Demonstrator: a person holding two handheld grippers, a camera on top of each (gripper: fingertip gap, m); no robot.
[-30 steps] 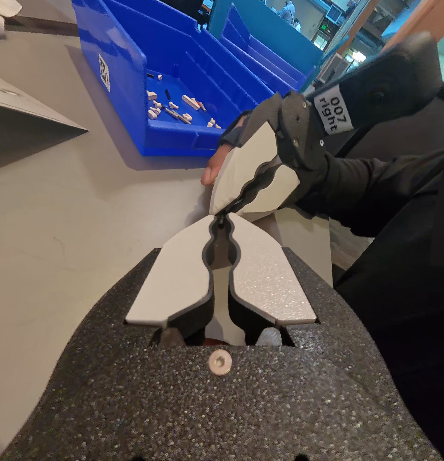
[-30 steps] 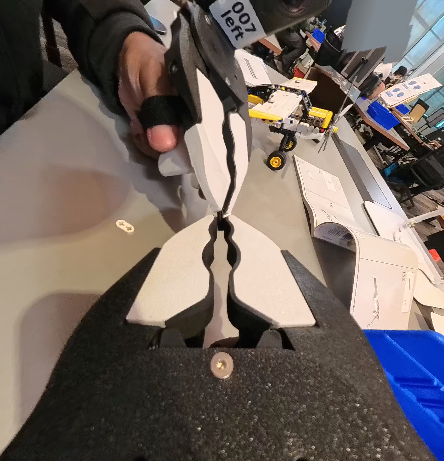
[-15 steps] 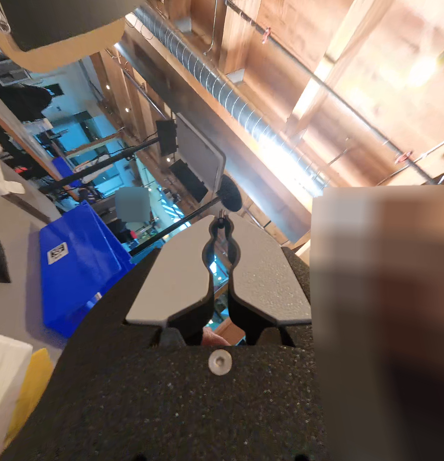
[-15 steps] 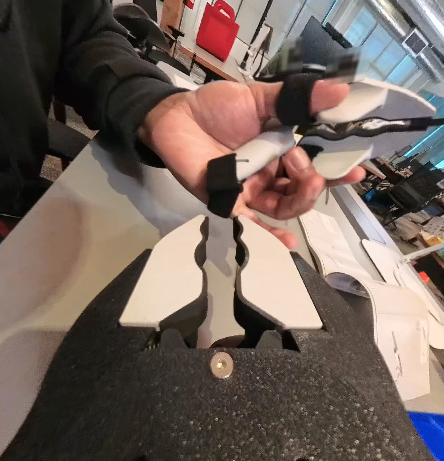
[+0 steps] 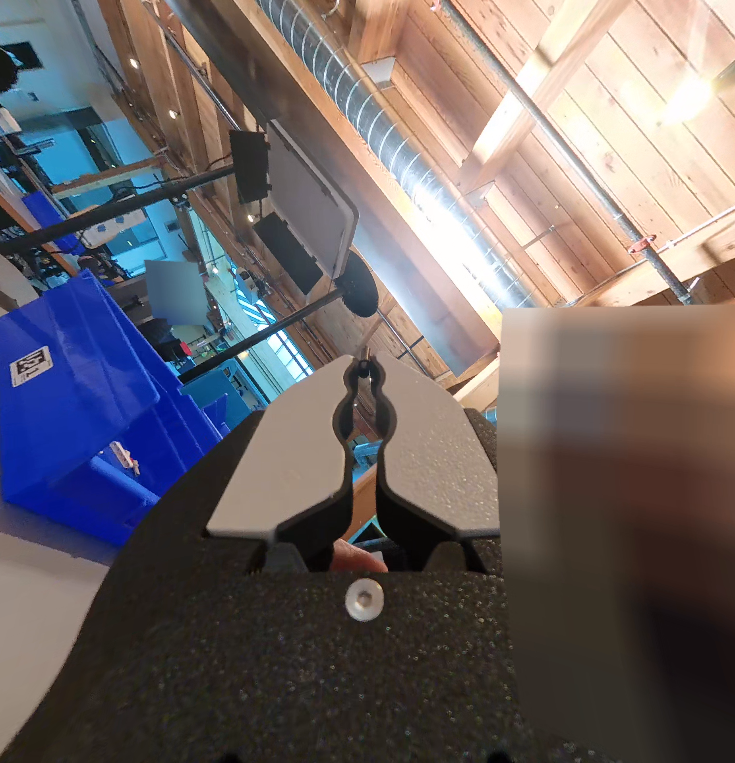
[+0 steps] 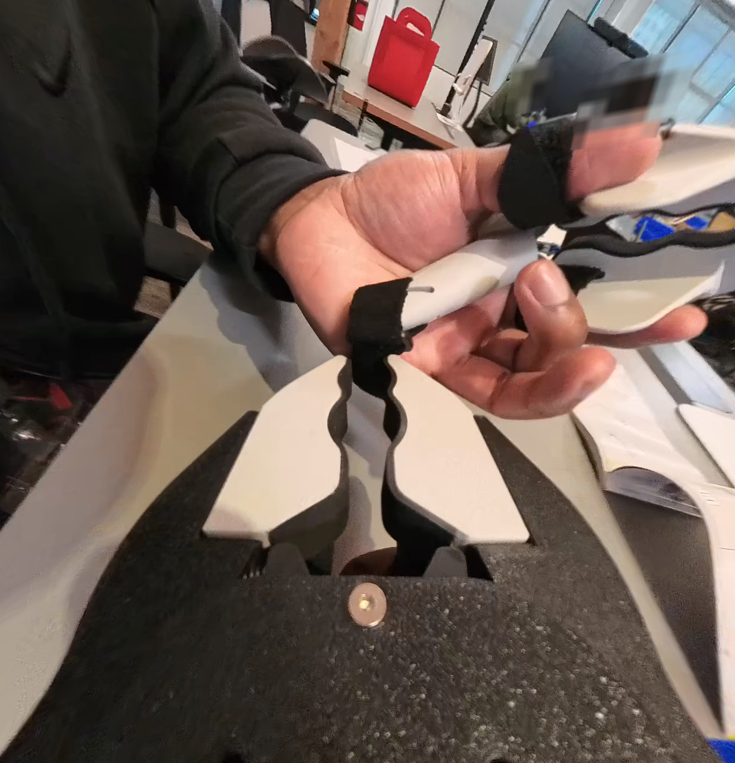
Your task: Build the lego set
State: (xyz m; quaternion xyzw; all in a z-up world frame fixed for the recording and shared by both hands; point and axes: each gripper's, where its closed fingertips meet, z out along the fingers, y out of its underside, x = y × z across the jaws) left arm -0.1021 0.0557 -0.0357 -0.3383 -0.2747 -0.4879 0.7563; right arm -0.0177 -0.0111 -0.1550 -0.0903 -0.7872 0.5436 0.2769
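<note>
In the left wrist view my left gripper (image 5: 362, 363) points up towards the wooden ceiling. It is shut on a small black pin-like piece (image 5: 362, 368) pinched at the very fingertips. In the right wrist view my right gripper (image 6: 368, 363) is open with nothing pressed between its pads. It sits just below the person's hand (image 6: 399, 214) that holds the left gripper. A black strap (image 6: 376, 318) on that hand's gripper handle shows in the gap between my right fingertips. The left gripper's white fingers (image 6: 646, 297) run off the right edge, closed together.
A blue bin (image 5: 68, 413) with small pale parts stands on the table at the left. The grey table (image 6: 172, 392) lies below the right gripper, with an open booklet (image 6: 630, 454) at the right. A red bag (image 6: 399, 58) stands on a far desk.
A second ago both grippers met tip to tip on the small black piece. The right gripper opened and let go; the left tilted upward, still holding the piece. The right fingers have since narrowed a little.
</note>
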